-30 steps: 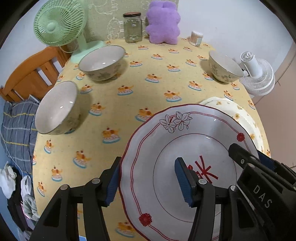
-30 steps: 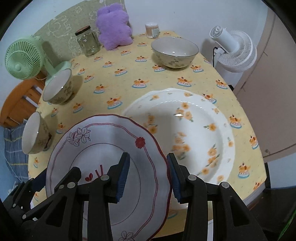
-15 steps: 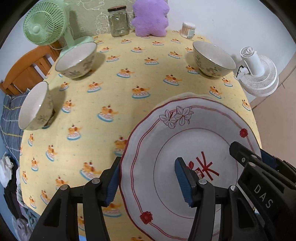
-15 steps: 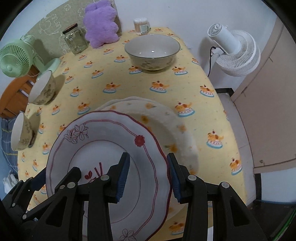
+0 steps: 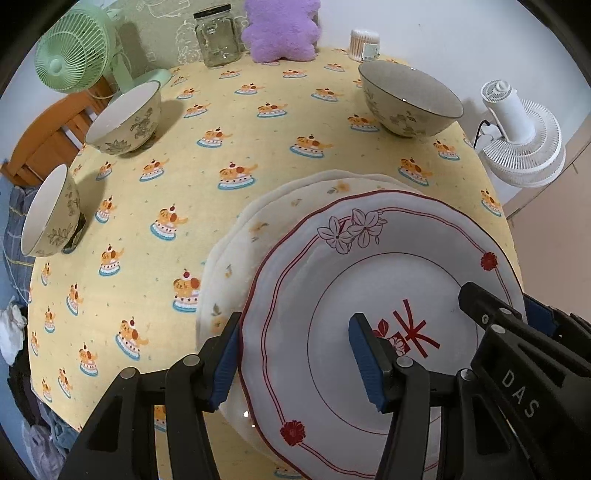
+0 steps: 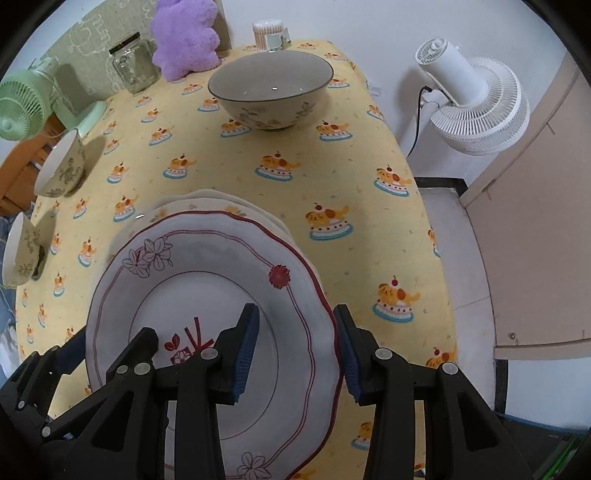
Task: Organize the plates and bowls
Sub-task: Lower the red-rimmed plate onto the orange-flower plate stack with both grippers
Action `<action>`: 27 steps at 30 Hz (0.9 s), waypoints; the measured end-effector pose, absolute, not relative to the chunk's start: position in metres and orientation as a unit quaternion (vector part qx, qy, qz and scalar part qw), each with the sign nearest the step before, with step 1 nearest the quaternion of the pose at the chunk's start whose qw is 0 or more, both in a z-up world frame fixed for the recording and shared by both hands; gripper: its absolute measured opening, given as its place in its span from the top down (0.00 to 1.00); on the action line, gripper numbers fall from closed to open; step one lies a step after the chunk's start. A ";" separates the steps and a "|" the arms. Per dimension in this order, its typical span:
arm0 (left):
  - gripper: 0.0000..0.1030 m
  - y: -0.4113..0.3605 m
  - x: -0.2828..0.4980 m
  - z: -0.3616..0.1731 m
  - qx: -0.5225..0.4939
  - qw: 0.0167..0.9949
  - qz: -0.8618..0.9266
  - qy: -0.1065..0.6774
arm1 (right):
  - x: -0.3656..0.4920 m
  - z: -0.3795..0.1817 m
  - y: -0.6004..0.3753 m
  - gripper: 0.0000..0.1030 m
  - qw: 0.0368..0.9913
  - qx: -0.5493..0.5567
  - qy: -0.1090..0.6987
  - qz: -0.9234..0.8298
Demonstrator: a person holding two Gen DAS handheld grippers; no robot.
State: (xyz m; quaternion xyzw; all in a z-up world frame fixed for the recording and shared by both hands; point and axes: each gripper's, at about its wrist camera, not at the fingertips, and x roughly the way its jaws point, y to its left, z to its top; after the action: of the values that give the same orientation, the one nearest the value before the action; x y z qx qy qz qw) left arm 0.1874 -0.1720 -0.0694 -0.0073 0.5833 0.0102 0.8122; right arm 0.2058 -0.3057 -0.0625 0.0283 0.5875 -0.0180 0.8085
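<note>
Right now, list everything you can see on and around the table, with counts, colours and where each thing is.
red-trimmed white plate: 1, white with red line, over the floral plate, between both grippers' fingers
orange-flowered cream plate: 1, cream, on the tablecloth under the red-trimmed one
floral ceramic bowls: 3, beige, one far right, two at the left edge
yellow patterned tablecloth: 1, covers the table
glass jar: 1, clear, far edge
purple plush toy: 1, far edge
cotton swab container: 1, far right corner
green desk fan: 1, far left
white fan: 1, beside the table, right
left gripper: black, blue pads, on plate's left rim
right gripper: same, on right rim
</note>
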 end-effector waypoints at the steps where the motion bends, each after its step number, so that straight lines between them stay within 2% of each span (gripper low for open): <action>1: 0.44 -0.173 0.189 -0.070 -0.008 0.811 0.011 0.585 | 0.207 -0.063 -0.307 0.55 0.808 0.028 0.588 -0.017; 20: 0.43 -0.181 0.192 -0.070 0.019 0.816 0.027 0.577 | 0.206 -0.066 -0.316 0.56 0.809 0.056 0.585 -0.011; 24: 0.43 -0.181 0.193 -0.070 0.025 0.816 0.030 0.577 | 0.197 -0.062 -0.322 0.71 0.809 0.059 0.584 -0.017; 27: 0.43 -0.183 0.192 -0.072 0.042 0.815 0.035 0.577 | 0.194 -0.063 -0.324 0.73 0.806 0.073 0.587 -0.010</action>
State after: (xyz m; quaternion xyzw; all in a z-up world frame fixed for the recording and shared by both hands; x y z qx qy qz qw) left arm 0.1918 -0.1834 -0.0720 0.0417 0.5766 0.0354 0.8152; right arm 0.1943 -0.3240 -0.0630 0.0729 0.5868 -0.0100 0.8064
